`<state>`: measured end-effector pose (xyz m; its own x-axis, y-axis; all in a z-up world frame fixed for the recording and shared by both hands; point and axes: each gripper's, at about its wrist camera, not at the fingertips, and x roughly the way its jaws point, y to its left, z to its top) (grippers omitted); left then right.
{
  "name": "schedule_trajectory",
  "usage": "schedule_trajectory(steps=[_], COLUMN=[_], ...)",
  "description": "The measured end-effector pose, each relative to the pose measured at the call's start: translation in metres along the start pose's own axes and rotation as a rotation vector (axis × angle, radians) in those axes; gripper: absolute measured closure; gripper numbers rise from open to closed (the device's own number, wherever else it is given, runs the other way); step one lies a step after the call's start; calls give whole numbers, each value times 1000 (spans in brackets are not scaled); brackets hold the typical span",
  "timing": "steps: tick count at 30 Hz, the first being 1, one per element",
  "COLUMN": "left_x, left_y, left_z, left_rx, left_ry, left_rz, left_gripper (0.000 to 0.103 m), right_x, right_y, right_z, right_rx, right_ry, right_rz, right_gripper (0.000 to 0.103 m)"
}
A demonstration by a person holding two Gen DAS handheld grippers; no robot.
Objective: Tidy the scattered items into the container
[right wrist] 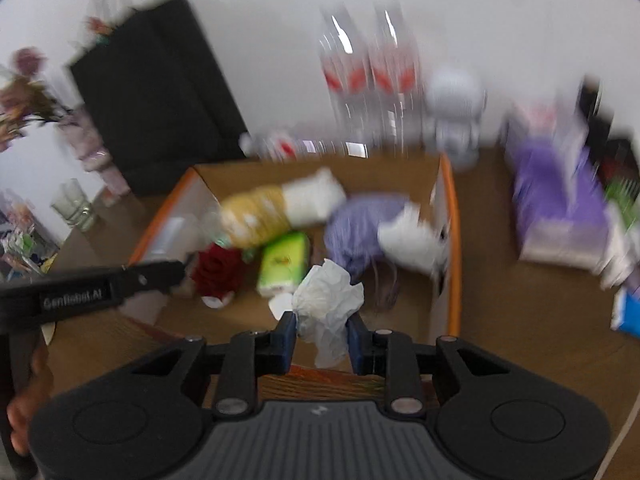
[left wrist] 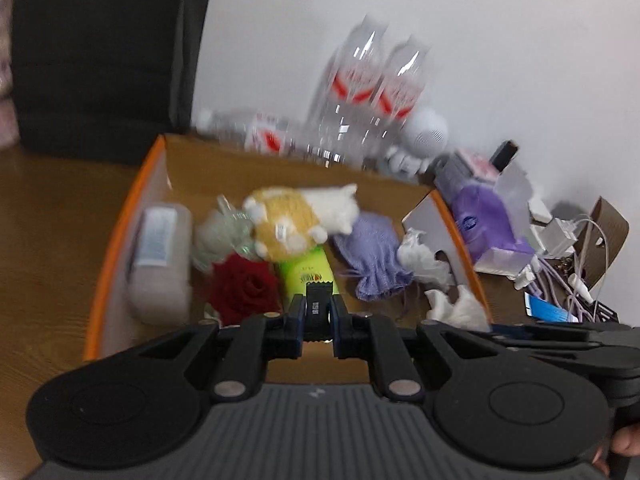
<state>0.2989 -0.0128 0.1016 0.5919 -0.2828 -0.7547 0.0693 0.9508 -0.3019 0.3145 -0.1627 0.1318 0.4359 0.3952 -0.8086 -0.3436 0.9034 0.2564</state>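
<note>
An orange-rimmed cardboard box [left wrist: 105,264] [right wrist: 453,240] sits on the wooden table. It holds a yellow-and-white plush toy [left wrist: 288,220] [right wrist: 272,212], a red rose [left wrist: 246,286] [right wrist: 218,270], a green packet [left wrist: 306,270] [right wrist: 284,262], a purple knit pouch [left wrist: 370,256] [right wrist: 352,232], a clear plastic case [left wrist: 160,256] and crumpled white tissues [left wrist: 420,256] [right wrist: 412,244]. My left gripper [left wrist: 318,314] is shut on a small black object [left wrist: 316,306] above the box's near side. My right gripper [right wrist: 322,330] is shut on a crumpled white tissue [right wrist: 326,300] over the box's near edge.
Clear water bottles [left wrist: 368,92] [right wrist: 364,84] and a white robot figure [left wrist: 420,136] [right wrist: 456,112] stand behind the box. A purple tissue pack [left wrist: 488,220] [right wrist: 560,208], cables [left wrist: 568,272] and small boxes lie to the right. A black chair [left wrist: 100,52] is at the back left.
</note>
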Motion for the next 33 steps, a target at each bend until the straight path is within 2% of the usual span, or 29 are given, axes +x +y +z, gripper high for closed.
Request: schedule_trajectory(steps=[5,6,7,8,9,10,11,12,14,17,20,26,33], left_x=[38,41,43,44,44,42,40,37,31,23,21,15,8], left_y=[5,6,6,6,6,6,7,9,12,17,22,34,34], left_z=[4,2,2,1,0,0,0,1,3,3,0,-7,-12], left_rx=[-7,-2,6,15,21,28,36,38,42,71,81,55,73], left_ry=[97,107,116,122,118,115,116,117,122,125,163,192,195], left_rz=[46,43,40,34,32,36,42,51,61,80,110,160,183], left_gripper=[88,82,76,62,54,51,48,40,27,25,24,34,34], right_x=[45,51,55,57,59,61,61,62,62,61,58,51,45], right_y=[-8,-7,-7,-7,-6,-6,-6,-6,-5,-7,-7,-1,-2], right_z=[14,15,15,15,15,15,16,16,15,13,11,10,5], right_rx=[19,19,21,24,29,34,38,42,42,51,48,48,55], right_ry=[134,153,166,176,183,188,196,203,216,233,252,265,288], right_rz=[-44,-57,-69,-77,-78,-72,-66,-66,-79,-82,-81,-88,-98], right_gripper=[75,74,68,56,51,44,42,41,32,29,25,23,20])
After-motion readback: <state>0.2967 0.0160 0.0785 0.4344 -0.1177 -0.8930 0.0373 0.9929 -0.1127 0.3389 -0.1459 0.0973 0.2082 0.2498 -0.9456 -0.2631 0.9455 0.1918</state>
